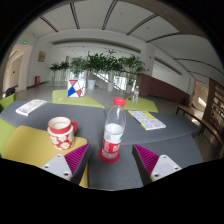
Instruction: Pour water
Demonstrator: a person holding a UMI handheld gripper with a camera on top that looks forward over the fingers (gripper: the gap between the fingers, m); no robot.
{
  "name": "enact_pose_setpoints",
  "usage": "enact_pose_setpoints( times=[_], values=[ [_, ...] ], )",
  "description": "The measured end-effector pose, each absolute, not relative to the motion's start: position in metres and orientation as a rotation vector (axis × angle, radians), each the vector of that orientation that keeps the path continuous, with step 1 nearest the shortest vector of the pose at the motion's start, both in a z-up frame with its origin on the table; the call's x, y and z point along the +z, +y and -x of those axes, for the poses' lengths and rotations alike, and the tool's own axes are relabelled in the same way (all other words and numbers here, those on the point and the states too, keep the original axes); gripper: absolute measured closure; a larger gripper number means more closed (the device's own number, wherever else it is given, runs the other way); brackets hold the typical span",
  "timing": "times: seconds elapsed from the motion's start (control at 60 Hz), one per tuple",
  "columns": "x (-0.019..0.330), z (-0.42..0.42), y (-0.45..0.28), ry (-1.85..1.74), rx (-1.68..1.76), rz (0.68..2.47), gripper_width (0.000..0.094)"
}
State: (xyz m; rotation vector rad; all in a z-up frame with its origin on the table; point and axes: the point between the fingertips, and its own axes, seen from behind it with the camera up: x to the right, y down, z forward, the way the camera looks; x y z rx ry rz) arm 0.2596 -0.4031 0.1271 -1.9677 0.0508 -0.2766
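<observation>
A clear plastic water bottle (114, 130) with a red cap and a red-and-white label stands upright on the grey table (150, 140), just ahead of my fingers and in line with the gap between them. To its left a red-and-white mug (62, 130) sits on a yellow-green placemat (35, 147). My gripper (110, 160) is open, its magenta pads (150, 160) spread wide on either side, with nothing between them. The bottle's base lies just beyond the fingertips.
Booklets lie on placemats at the far left (30, 107) and to the right (148, 120). A red-white-blue box (74, 89) and a row of green plants (100, 65) stand at the table's far end. Chairs (195, 108) stand to the right.
</observation>
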Motion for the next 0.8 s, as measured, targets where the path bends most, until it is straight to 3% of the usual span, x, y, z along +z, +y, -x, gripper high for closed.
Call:
enact_pose_setpoints(
  times=[0.45,0.8],
  values=[
    [0.212,-0.196,-0.602,0.101,-0.29,1.936,0.0087],
    [0.236,-0.187,-0.662,0.147,-0.278,1.893,0.0087]
  ],
)
